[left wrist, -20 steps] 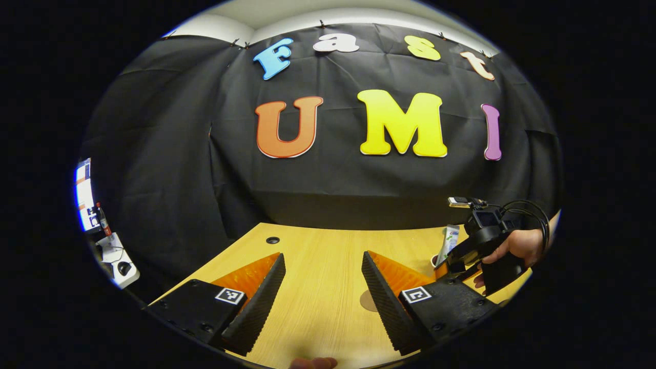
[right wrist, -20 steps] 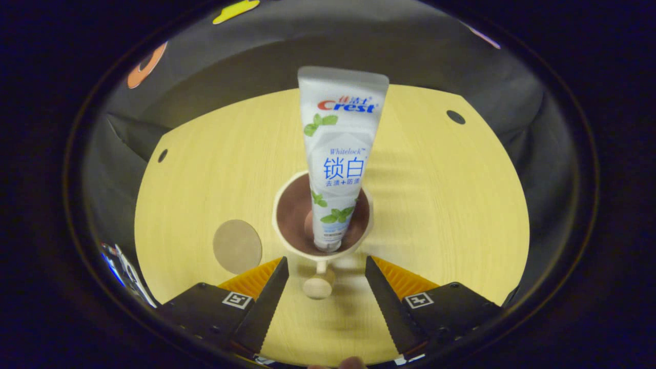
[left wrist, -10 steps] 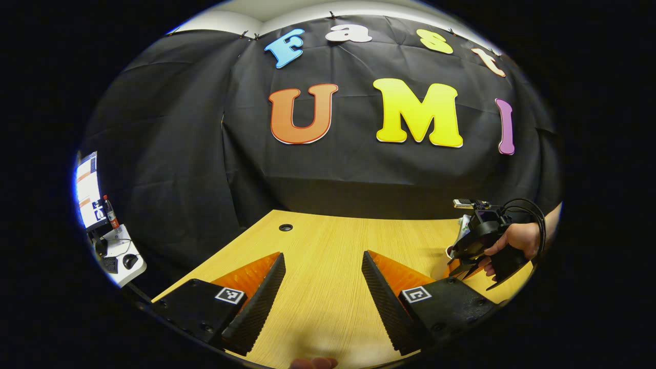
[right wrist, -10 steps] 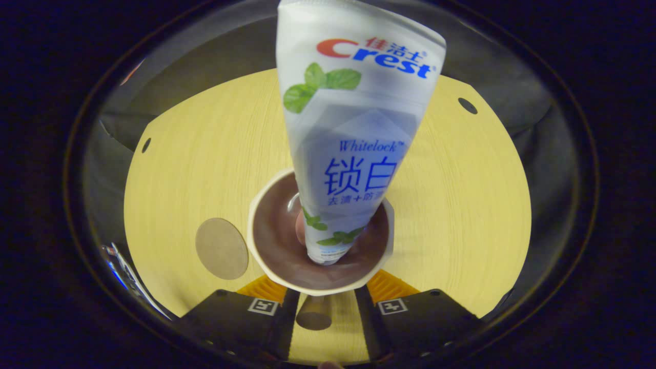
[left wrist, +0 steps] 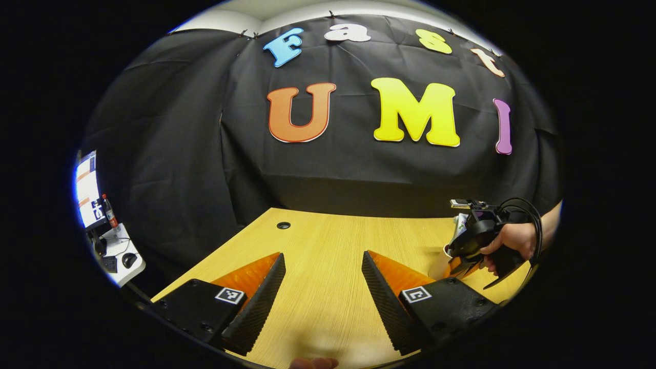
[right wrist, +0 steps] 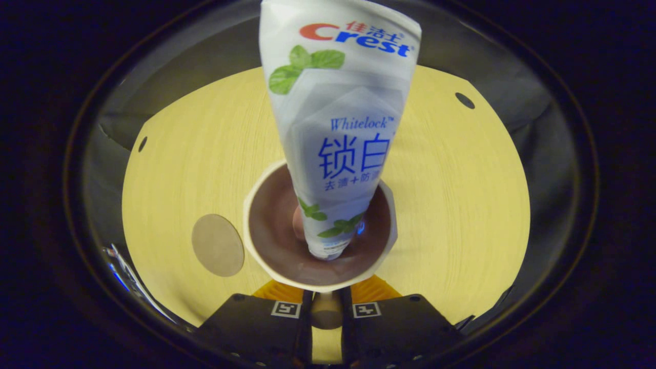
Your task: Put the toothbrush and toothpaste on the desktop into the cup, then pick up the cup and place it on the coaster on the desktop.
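The cup [right wrist: 318, 261], pale outside and dark brown inside, stands on the light wooden worktop [right wrist: 451, 205], and everything here is placed from it. The toothpaste [right wrist: 341, 128] stands in the cup, cap end down against the bottom, its flat crimped end rising well above the rim and leaning toward the far side. Whether a toothbrush is in the cup cannot be told. The cup's handle [right wrist: 326, 311] sticks out from its near side, and the right hand-held gripper [right wrist: 326, 328] is clenched on that handle, one finger pressing each side. The round coaster [right wrist: 217, 245] lies flat on the worktop just to the cup's left in the right gripper view, apart from it.

In the left gripper view the cup [left wrist: 442, 259] sits far to the right with the right hand-held gripper [left wrist: 464, 267] and a hand [left wrist: 512, 242] at it. The left hand-held gripper [left wrist: 323, 287] hangs released, fingers wide apart over bare worktop [left wrist: 328, 241], well away from the cup.
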Demonstrator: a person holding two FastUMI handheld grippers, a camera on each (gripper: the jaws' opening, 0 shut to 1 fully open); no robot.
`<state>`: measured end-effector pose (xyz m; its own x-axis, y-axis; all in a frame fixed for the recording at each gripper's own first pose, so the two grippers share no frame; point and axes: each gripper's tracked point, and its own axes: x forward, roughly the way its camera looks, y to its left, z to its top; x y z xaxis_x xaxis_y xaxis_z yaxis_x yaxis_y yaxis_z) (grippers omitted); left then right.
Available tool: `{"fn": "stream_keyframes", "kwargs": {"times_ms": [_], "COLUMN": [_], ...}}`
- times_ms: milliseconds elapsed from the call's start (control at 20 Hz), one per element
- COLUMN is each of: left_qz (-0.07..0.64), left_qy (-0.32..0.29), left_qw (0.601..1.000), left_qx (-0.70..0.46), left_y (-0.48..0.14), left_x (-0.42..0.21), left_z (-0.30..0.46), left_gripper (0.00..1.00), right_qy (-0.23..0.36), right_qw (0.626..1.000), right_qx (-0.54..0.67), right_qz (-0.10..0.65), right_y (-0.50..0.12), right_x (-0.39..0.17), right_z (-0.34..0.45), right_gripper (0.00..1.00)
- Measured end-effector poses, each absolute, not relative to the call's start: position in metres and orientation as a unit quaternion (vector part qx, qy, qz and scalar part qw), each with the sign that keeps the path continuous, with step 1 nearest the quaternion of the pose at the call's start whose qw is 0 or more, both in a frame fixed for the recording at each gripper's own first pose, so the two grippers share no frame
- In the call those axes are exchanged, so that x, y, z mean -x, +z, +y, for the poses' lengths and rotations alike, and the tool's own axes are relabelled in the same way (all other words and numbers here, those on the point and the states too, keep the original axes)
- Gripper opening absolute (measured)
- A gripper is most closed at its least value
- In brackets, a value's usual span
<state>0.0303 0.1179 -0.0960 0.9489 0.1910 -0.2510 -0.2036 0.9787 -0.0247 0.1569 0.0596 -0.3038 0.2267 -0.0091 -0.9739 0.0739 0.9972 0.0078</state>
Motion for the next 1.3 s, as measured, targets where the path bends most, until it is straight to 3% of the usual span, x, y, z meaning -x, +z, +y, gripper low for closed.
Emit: {"fn": "stream_keyframes", "kwargs": {"times_ms": [350, 700, 1150, 1300], "left_qz": [0.127, 0.129, 0.135, 0.133], "left_qy": [0.114, 0.138, 0.145, 0.14], "left_qw": [0.985, 0.982, 0.98, 0.981], "left_qx": [0.031, 0.028, 0.022, 0.023], "left_y": [-0.099, -0.102, -0.105, -0.101], "left_x": [-0.015, 0.005, 0.021, 0.019], "left_z": [0.131, 0.155, 0.169, 0.168], "left_gripper": [0.96, 0.95, 0.95, 0.95], "right_qy": [0.038, 0.1, 0.09, 0.094], "right_qw": [0.813, 0.804, 0.797, 0.794], "right_qx": [0.009, 0.042, 0.074, 0.065], "right_qz": [0.582, 0.584, 0.593, 0.598], "right_y": [-0.295, -0.297, -0.321, -0.32], "right_x": [-0.166, -0.171, -0.169, -0.163], "right_z": [0.073, 0.071, 0.083, 0.077], "right_gripper": [0.22, 0.22, 0.22, 0.29]}}
